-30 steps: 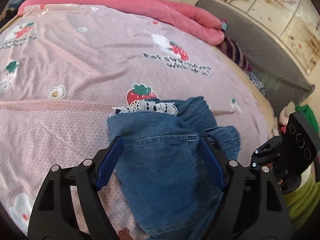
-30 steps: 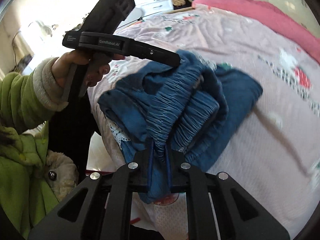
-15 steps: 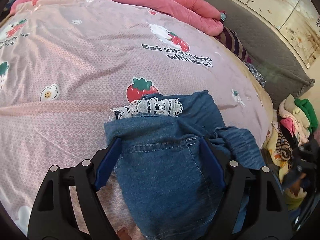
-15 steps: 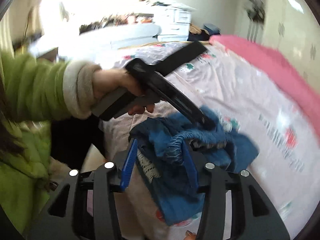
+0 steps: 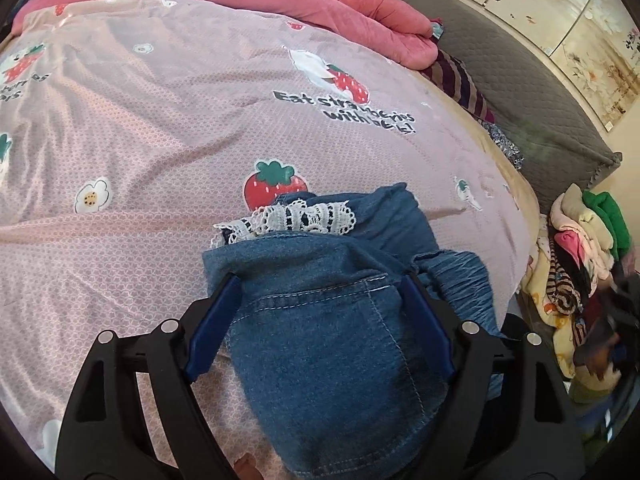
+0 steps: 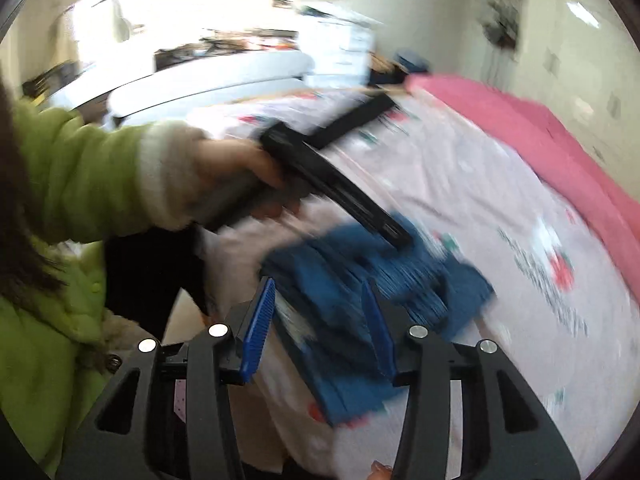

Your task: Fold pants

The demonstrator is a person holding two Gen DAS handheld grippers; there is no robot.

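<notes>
Left tool (image 5: 320,316) spread wide over folded pants (image 5: 340,340) at bed (image 5: 160,120) edge | right tool (image 6: 320,320) released, empty | fold judged finished; bundle to be pressed flat next.

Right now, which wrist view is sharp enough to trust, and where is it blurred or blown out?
Left wrist view: sharp, denim pants stitching readable, only fisheye bending. Right wrist view: motion-smeared pants, window area blown out.
</notes>
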